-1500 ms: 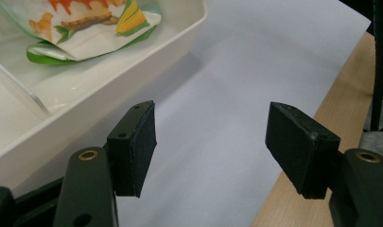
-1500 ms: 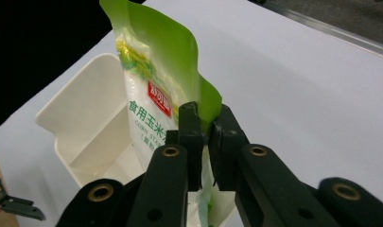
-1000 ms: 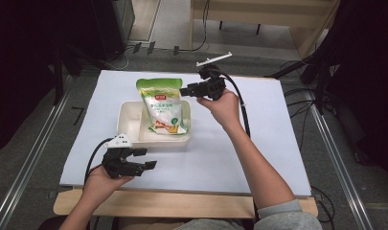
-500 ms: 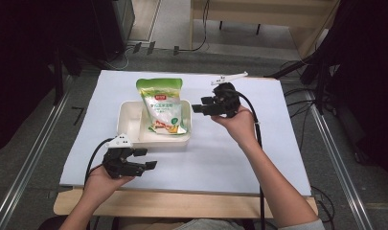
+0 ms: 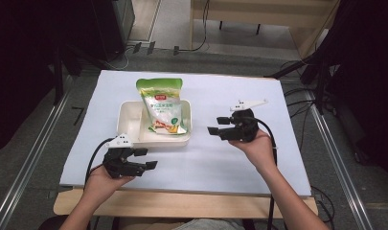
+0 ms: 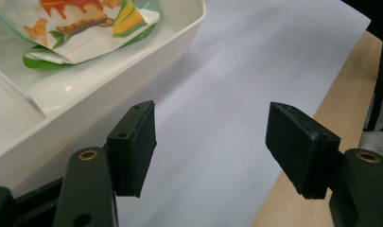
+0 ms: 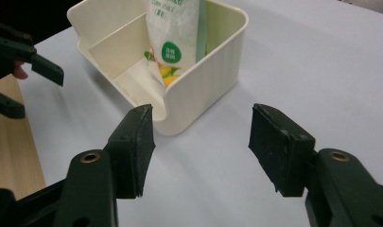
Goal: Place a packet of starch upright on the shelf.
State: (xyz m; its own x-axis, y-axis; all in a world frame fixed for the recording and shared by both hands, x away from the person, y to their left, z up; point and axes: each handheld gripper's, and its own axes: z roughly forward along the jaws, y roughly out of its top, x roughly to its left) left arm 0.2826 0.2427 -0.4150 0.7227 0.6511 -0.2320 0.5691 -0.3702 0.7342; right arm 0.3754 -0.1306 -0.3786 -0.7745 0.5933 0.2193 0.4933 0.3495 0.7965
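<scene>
Two grippers flank a white tray on a pale sheet covering the table. Lower left of the high view: the left gripper rests near the table's front edge, just below the tray's near wall, jaws spread wide and empty. In the left gripper view its pads frame bare sheet, with the tray's corner at upper left. Centre of the high view: the pouch stands in the tray's right compartment, its lower end inside against the near wall, its top leaning out over the far rim. The left compartment is empty. Right of centre: the right gripper hovers beside the tray, apart from it, jaws wide and holding nothing; in the right gripper view they point at the tray's corner.

Step in hand, as judged: the pouch appears placed and released. To finish well, keep both grippers clear of the tray walls, since a knock could tip the leaning pouch.

Pouch: soft, glossy plastic bag, green band at top and bottom, white middle with a red label and printed text, a food picture with corn at the lower end. It looks limp and likely to slump.
</scene>
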